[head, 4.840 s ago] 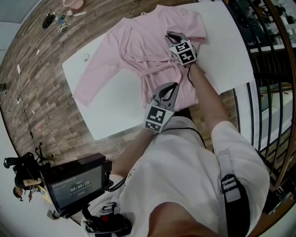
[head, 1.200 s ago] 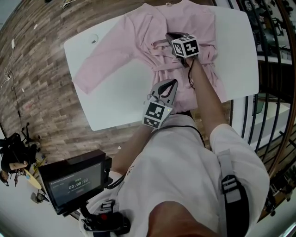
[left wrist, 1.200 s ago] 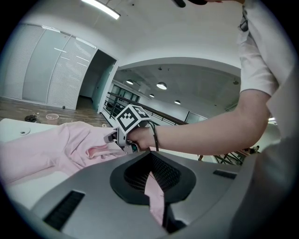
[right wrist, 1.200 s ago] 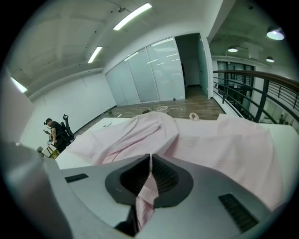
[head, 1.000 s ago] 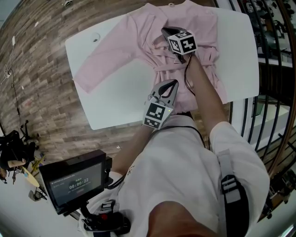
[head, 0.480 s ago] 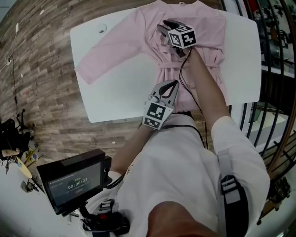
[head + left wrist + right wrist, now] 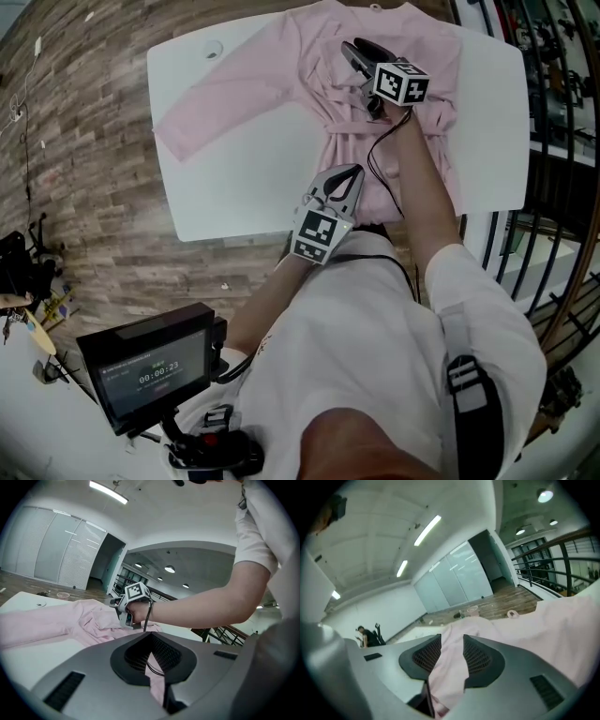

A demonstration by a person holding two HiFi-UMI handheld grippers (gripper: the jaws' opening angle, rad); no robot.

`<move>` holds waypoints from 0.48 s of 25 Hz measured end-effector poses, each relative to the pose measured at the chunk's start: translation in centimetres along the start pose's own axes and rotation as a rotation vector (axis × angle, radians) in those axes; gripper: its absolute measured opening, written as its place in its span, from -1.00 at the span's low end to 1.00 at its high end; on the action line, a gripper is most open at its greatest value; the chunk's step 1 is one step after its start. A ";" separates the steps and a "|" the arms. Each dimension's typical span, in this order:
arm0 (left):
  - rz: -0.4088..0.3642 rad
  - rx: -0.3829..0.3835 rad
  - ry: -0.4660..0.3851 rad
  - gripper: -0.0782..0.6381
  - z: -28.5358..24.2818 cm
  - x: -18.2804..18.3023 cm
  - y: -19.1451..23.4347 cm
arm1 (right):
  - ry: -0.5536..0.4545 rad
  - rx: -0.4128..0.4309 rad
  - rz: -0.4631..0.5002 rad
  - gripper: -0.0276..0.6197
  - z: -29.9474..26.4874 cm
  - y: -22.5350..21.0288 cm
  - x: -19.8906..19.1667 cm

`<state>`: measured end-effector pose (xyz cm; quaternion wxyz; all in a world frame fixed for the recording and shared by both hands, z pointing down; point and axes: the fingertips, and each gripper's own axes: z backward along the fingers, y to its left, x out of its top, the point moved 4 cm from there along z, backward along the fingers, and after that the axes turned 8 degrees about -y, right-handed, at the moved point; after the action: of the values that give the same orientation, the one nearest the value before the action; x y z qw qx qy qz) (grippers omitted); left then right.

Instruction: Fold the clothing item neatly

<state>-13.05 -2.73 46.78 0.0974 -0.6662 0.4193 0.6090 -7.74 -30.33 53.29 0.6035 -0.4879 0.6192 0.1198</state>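
A pink robe (image 7: 262, 66) lies spread on the white table (image 7: 244, 178), one sleeve stretched left, its sash (image 7: 361, 127) across the waist. My right gripper (image 7: 354, 52) hovers over the robe's chest near the collar. Its jaws have just been opening and stand apart, with a fold of pink cloth (image 7: 447, 667) still between them. My left gripper (image 7: 352, 171) is shut, tips over the near hem; pink cloth (image 7: 157, 681) shows in the slit behind its tips, and I cannot tell whether any is pinched. The left gripper view shows the right gripper (image 7: 115, 604) on the crumpled chest.
A screen with a running timer (image 7: 150, 370) sits on a rig at lower left. Wood-pattern floor (image 7: 75, 141) surrounds the table; a dark railing (image 7: 562, 141) runs along the right. A small ring (image 7: 214, 49) marks the table's far left corner.
My right gripper has shifted right across the robe's chest, lifted slightly and rolled, and its jaws have opened. The left gripper has stayed at the near hem.
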 end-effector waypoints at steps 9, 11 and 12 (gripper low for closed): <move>0.007 0.007 -0.011 -0.77 1.0 -1.1 -0.6 | 0.392 -0.103 0.370 -0.91 -3.0 0.2 -6.4; 0.003 -0.002 -0.005 -0.77 1.1 -1.4 -0.7 | 0.384 -0.089 0.427 -0.91 -3.0 1.1 -6.2; -0.003 -0.006 -0.002 -0.77 1.1 -1.4 -0.7 | 0.340 -0.072 0.417 -0.91 -2.7 1.7 -5.5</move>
<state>-13.23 -0.99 47.56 0.0967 -0.6667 0.4161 0.6107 -11.81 -28.93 57.93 0.4354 -0.3840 0.7941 0.1799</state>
